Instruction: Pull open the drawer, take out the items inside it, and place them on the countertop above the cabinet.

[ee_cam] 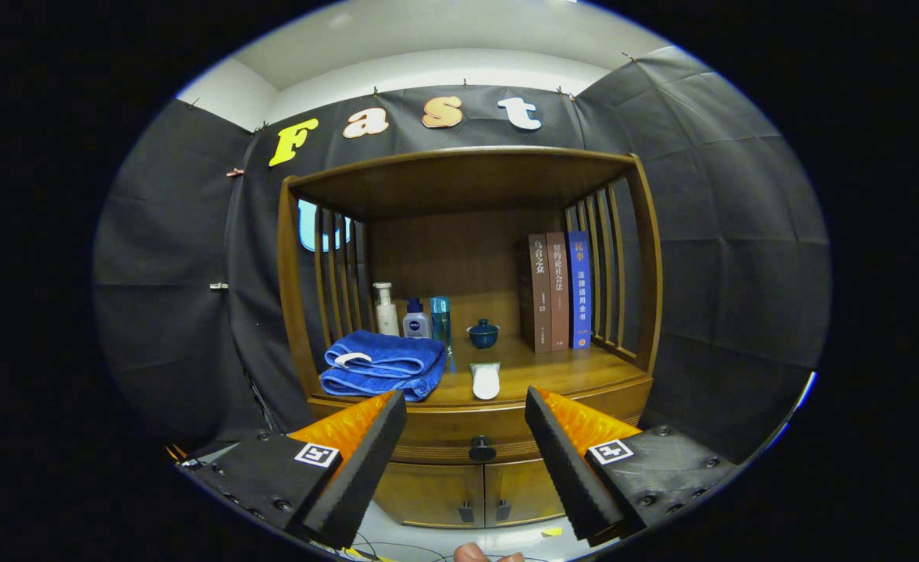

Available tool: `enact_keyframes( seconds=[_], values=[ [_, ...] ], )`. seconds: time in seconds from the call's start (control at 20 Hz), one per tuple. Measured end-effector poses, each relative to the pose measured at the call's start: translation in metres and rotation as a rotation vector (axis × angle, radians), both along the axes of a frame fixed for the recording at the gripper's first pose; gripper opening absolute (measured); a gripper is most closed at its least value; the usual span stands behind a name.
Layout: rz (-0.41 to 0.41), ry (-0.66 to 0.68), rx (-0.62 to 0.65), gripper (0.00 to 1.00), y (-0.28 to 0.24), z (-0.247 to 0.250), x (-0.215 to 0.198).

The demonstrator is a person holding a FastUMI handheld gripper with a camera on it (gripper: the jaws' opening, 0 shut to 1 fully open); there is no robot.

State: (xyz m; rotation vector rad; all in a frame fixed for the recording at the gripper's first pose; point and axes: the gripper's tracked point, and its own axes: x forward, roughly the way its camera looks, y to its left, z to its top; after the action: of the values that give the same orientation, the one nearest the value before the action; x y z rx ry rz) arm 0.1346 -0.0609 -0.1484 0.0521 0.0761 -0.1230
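While your tool [465,406] hangs in front of the wooden cabinet [467,312], its two fingers stand wide apart with nothing between them. Beyond the gap you see the drawer [459,434], closed, with its dark round knob [482,449] sitting between the fingertips and further off. Below the drawer are two cabinet doors [479,492], also closed, each with a small dark handle near the middle seam.

Go left to right along the table [561,371] above the drawer. At the far left lies a folded blue towel [382,364] with a white loop on top, near the front edge and just beyond your left finger [357,460]. Behind it, against the slatted side, stands a white pump bottle [386,309], then a small white bottle with a dark blue cap [417,319], then a slim clear blue bottle [439,318] just beside it. A white tube [486,380] lies near the front edge, about in the middle. Behind it sits a small dark blue lidded cup [483,333]. At the far right three books [559,290] stand upright side by side, two brown and one blue, next to the right slats.

Your right finger [576,460] covers part of the drawer front. A fingertip [471,553] of a person shows at the very near edge, below the cabinet doors. What the drawer holds is hidden.
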Motion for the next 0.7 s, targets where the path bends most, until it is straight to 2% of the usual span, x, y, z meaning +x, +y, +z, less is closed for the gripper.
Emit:
enact_keyframes(
  seconds=[0.3,0.7],
  values=[
    [0.004,-0.034,0.0,1.0,0.018,0.045,-0.051],
    [0.02,-0.044,0.014,1.0,0.041,0.068,-0.1]
  ],
)
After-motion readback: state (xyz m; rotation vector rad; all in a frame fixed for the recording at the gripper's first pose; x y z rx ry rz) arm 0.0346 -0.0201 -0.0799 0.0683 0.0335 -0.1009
